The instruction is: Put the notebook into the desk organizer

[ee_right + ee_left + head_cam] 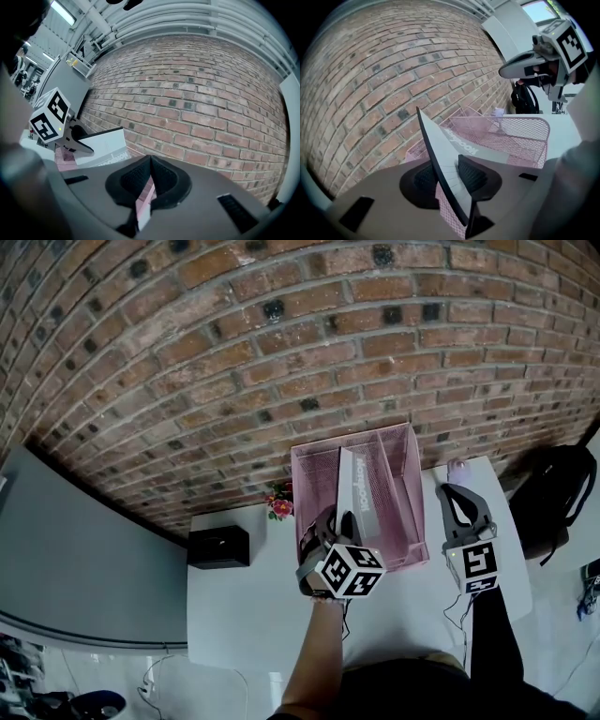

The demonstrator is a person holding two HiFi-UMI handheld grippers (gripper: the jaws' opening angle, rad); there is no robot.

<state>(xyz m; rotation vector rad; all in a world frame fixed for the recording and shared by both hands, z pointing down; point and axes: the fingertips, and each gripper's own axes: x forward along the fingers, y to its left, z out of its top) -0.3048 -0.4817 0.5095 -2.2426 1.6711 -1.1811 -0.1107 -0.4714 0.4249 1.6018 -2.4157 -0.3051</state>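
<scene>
Notebook [361,495] on edge inside pink mesh desk organizer [401,507], white table [244,615], brick wall [281,334] behind.
Left gripper [449,174]: jaws slightly apart, straddling the notebook's near edge, pads not clamped on it. Right gripper [150,165]: jaws closed together, empty, beside the organizer's right wall, apart from it.

Black box [218,547], small flowers [279,503] on white table [244,615]; backpack [555,495] beside

Notebook [449,157] between parted jaws — upright, in organizer [521,137]
</scene>
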